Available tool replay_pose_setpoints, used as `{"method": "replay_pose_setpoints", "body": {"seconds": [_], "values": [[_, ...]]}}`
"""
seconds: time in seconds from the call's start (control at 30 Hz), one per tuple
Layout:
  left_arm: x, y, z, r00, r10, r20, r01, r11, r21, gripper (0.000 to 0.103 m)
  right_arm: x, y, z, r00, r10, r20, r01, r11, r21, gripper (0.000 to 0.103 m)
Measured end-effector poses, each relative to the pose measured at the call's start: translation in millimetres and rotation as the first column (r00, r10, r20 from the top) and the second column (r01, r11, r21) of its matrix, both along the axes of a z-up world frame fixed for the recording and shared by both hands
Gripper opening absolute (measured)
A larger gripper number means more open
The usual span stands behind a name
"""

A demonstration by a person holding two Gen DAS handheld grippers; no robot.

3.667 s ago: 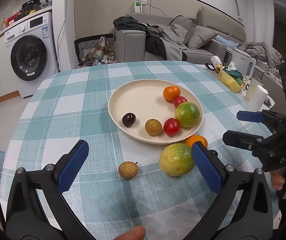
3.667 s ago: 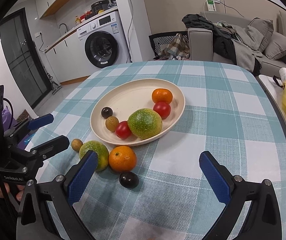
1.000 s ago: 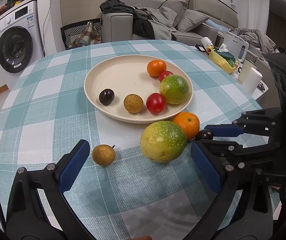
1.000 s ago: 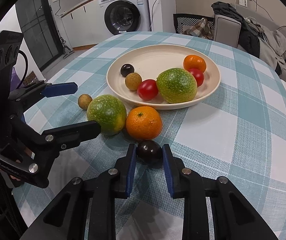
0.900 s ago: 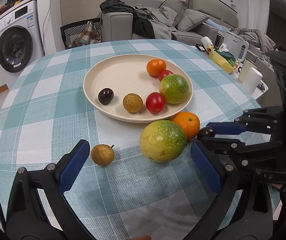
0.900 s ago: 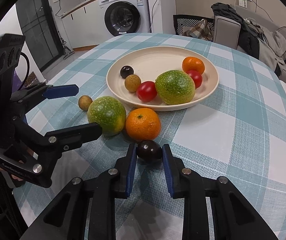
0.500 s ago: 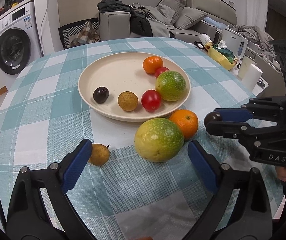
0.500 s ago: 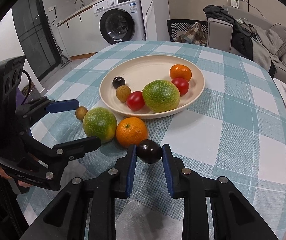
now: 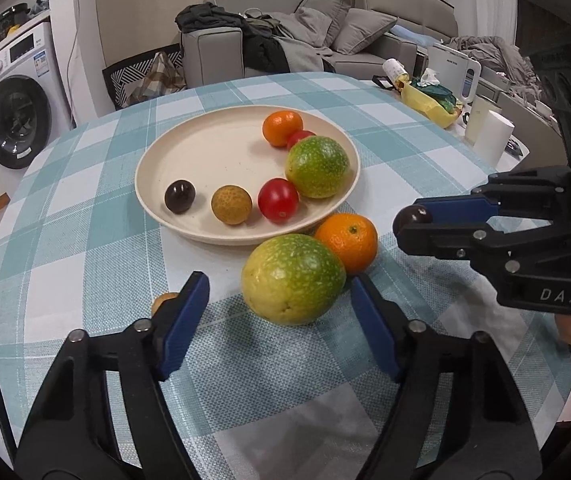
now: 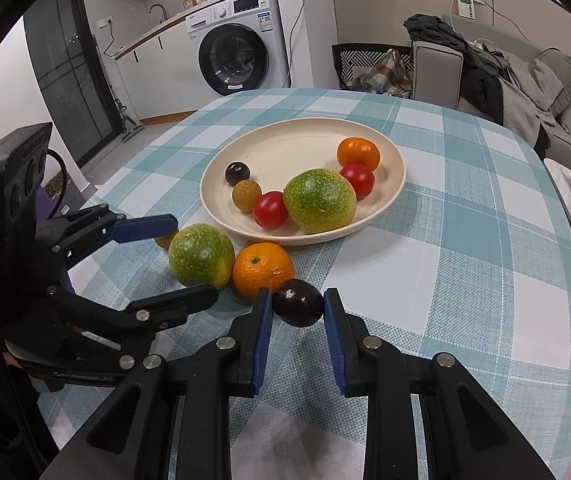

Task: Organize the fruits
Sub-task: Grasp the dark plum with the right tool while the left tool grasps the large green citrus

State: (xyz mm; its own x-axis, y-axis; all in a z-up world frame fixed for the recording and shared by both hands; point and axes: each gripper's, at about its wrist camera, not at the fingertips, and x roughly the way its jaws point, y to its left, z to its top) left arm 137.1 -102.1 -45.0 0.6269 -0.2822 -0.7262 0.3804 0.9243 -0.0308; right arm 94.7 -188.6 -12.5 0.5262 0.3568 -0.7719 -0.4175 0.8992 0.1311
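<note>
Two fruits concern me most. My right gripper [image 10: 297, 320] is clamped on a small dark fruit [image 10: 297, 308], held just beside the orange [image 10: 262, 270] on the tablecloth [image 10: 465, 264]. My left gripper [image 9: 279, 324] has its jaws closing around the big green fruit [image 9: 293, 279], which sits between the blue pads; they are not pressing on it yet. That green fruit touches the orange, near the rim of the cream plate [image 9: 205, 152]. On the plate lie another green fruit [image 9: 317, 167], two tomatoes, a second orange, a brown fruit and a dark one. A small brown fruit [image 9: 164, 301] peeks out behind my left finger.
</note>
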Motion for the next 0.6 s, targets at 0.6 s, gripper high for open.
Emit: {"method": "replay_pose_setpoints", "body": {"seconds": [0.6], "values": [[4.3, -4.5, -3.7, 0.999, -0.023, -0.032, 0.022, 0.999, -0.035, 0.052, -1.1, 1.7, 1.1, 1.000, 0.005, 0.003, -0.005, 1.000, -0.001, 0.027]]}}
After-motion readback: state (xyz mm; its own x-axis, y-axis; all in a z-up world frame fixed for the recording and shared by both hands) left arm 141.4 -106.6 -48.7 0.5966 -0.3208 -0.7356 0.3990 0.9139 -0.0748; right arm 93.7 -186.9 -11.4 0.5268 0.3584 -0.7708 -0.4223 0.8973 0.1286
